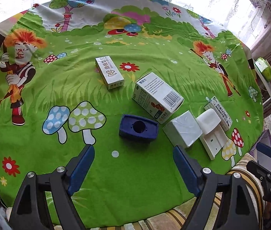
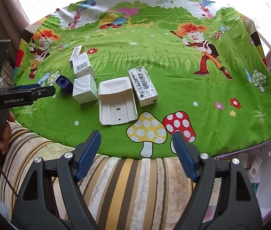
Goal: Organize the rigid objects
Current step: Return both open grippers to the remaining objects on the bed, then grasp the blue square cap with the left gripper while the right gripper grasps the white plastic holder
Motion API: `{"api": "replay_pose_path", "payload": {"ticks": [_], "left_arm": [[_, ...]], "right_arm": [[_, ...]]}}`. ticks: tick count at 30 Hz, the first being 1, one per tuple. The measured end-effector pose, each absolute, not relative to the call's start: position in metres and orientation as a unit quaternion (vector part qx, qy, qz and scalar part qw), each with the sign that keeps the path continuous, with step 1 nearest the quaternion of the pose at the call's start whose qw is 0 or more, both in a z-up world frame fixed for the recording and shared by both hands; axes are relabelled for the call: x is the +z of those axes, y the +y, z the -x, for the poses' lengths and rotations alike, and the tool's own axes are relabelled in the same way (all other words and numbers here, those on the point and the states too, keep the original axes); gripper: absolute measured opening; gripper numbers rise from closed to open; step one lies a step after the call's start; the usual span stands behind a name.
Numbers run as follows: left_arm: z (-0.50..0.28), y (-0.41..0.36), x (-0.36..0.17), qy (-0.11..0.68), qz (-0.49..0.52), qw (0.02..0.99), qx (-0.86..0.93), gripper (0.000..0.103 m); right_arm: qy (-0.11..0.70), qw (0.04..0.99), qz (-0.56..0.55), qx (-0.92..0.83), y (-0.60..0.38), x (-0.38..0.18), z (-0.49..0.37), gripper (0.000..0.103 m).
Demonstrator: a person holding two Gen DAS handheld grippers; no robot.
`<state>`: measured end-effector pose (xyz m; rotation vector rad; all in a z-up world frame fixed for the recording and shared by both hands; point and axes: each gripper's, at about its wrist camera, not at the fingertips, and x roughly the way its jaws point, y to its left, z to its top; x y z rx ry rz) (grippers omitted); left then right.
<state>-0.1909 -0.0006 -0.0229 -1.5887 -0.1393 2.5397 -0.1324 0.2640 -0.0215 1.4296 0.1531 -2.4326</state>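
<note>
Left gripper: jaws apart, empty, aimed at the dark blue plastic tray, likely first pick.
Right gripper: jaws spread, empty, waiting near the white plastic holder.

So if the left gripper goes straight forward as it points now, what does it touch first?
Most likely the dark blue holder: it lies directly ahead of the open left gripper, nearer than the boxes. The silver box sits close to the right finger, though depth is uncertain.
</note>
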Motion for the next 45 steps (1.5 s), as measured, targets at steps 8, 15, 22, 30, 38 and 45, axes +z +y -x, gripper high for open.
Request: {"api": "replay_pose_path", "payload": {"ticks": [8, 15, 22, 30, 38, 45], "left_arm": [[0.213, 0.0, -0.037, -0.007, 0.54, 0.061, 0.839, 0.085], [0.221, 0.004, -0.041, 0.007, 0.539, 0.064, 0.84, 0.085], [0.22, 0.01, -0.039, 0.005, 0.537, 0.071, 0.841, 0.085], [0.225, 0.013, -0.052, -0.009, 0.553, 0.073, 0.83, 0.055], [0.217, 0.003, -0.051, -0.032, 0.534, 0.061, 0.842, 0.054], [0.208, -0.003, -0.042, -0.039, 0.515, 0.043, 0.855, 0.054]], "right_arm": [[0.057, 0.166, -0.52, -0.836, 0.255, -0.037, 0.152, 0.08], [0.063, 0.182, -0.527, -0.828, 0.244, -0.044, 0.164, 0.08], [0.07, 0.202, -0.531, -0.82, 0.234, -0.049, 0.17, 0.08], [0.087, 0.214, -0.542, -0.808, 0.219, -0.061, 0.177, 0.08], [0.087, 0.211, -0.548, -0.804, 0.209, -0.071, 0.189, 0.08], [0.083, 0.204, -0.547, -0.807, 0.207, -0.075, 0.196, 0.077]]}}
